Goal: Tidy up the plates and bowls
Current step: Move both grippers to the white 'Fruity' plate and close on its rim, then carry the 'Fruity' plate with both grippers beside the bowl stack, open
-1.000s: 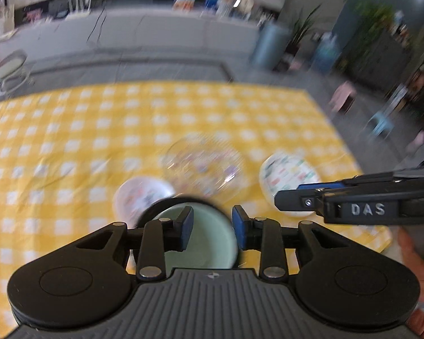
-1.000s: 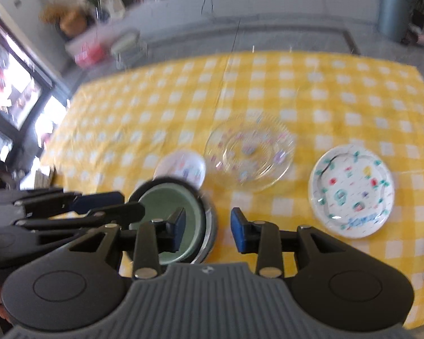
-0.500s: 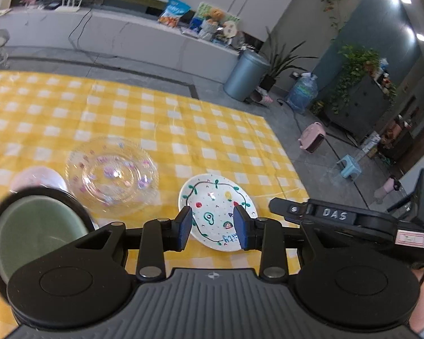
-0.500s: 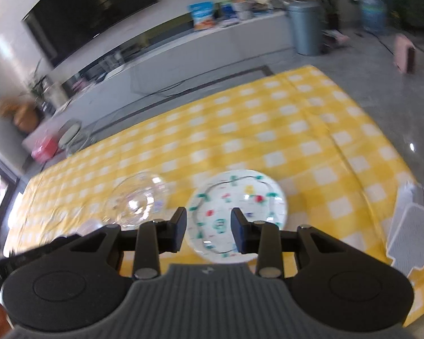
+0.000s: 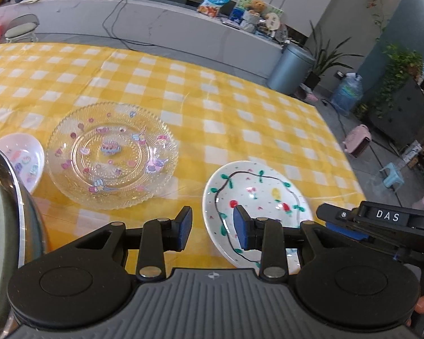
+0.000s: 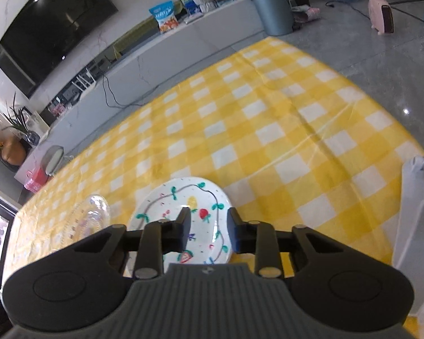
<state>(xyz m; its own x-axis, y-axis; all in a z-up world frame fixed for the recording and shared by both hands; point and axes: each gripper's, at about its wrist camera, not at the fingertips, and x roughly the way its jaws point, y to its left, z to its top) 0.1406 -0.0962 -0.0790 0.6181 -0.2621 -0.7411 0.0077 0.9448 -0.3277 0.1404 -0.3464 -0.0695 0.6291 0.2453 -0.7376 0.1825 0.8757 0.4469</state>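
A white plate painted with fruit and green vines lies on the yellow checked tablecloth. My left gripper hovers open over the plate's near left rim, holding nothing. My right gripper is low over the same plate; its jaws are closing with a gap left, and no pad presses on anything. From the left wrist, the right gripper reaches in at the plate's right edge. To the left lie a clear glass plate with stickers, a small pink-patterned bowl and a large green-lined bowl.
A white dish rack stands at the table's right edge in the right wrist view. The glass plate shows left of the painted one. Beyond the cloth's far edge are a grey floor, a bin and a long counter.
Both views have swung right from the green-lined bowl to the painted plate, and both grippers have come down closer to it. The right jaws have narrowed a little.
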